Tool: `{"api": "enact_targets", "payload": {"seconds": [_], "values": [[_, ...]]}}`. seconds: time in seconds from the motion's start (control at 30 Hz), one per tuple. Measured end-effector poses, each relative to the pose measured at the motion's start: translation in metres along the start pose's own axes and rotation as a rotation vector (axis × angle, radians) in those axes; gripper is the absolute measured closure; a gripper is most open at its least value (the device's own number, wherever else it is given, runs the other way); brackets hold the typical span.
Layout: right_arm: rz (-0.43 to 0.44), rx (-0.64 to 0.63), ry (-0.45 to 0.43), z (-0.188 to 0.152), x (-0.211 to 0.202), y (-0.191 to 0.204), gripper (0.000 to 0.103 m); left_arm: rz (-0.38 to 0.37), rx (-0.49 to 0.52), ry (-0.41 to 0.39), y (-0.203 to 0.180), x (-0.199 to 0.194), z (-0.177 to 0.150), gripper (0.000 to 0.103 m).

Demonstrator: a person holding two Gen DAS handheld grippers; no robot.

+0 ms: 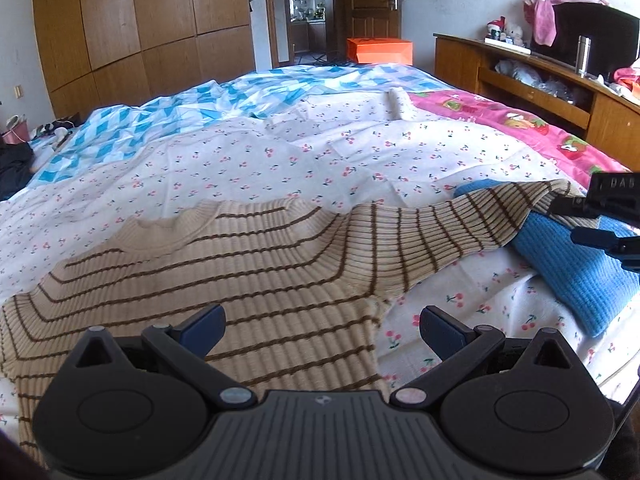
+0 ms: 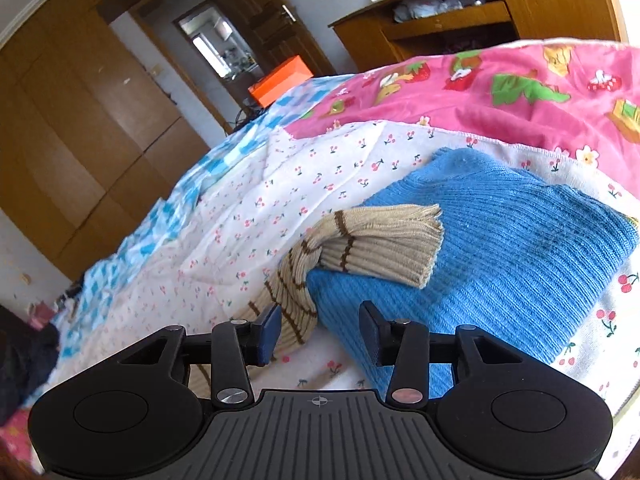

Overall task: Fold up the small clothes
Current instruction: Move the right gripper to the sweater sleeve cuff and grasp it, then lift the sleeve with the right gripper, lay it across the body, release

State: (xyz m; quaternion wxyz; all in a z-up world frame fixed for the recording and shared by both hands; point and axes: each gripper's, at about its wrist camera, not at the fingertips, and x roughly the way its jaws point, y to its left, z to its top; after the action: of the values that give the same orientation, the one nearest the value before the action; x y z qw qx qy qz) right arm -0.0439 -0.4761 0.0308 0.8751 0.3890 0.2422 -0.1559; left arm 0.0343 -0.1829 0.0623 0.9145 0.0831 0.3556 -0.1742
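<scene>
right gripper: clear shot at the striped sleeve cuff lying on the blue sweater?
Probably yes. The right gripper is open and empty, and the striped sleeve cuff lies on top of the blue sweater just ahead of its fingers, with nothing covering it. Closing there may also pinch the blue knit underneath.

Bare cherry-print sheet (image 1: 280, 152) beyond — blue knit (image 2: 500, 248) blocking rightward.

Bedroom, daylight, white walls. Ahead-left of the left gripper: wooden wardrobe (image 1: 140, 28) wall; straight ahead, open wooden door (image 1: 374, 0) onto a lit kitchen, orange box (image 1: 380, 51) on the floor before it. Ahead-right: wooden desk (image 1: 520, 80) with shelf clutter, steel flask (image 1: 583, 56), dark monitor (image 1: 596, 36) draped with pink cloth (image 1: 546, 12).
</scene>
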Motion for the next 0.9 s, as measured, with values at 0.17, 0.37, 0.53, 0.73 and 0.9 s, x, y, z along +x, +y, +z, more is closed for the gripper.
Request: {"api": "enact_targets", "payload": {"seconds": [0.17, 0.37, 0.53, 0.73, 0.9], "values": [[0.056, 0.130, 0.019, 0.023, 0.025, -0.010, 0.058, -0.015, -0.003, 0.008, -0.011, 0.009, 0.007, 0.000], [0.041, 0.259, 0.028, 0.037, 0.057, -0.020, 0.055, -0.026, 0.016, 0.012, -0.023, 0.011, 0.011, 0.000], [0.036, 0.273, 0.016, 0.045, 0.055, -0.025, 0.092, -0.033, 0.015, 0.013, -0.021, 0.009, 0.008, 0.000], [0.150, 0.080, -0.075, 0.056, 0.026, 0.040, 0.093, -0.046, -0.040, -0.010, 0.003, -0.002, 0.002, 0.000], [0.297, -0.166, -0.068, 0.032, 0.017, 0.141, 0.093, -0.016, -0.094, -0.035, 0.052, -0.020, -0.015, 0.000]]}}
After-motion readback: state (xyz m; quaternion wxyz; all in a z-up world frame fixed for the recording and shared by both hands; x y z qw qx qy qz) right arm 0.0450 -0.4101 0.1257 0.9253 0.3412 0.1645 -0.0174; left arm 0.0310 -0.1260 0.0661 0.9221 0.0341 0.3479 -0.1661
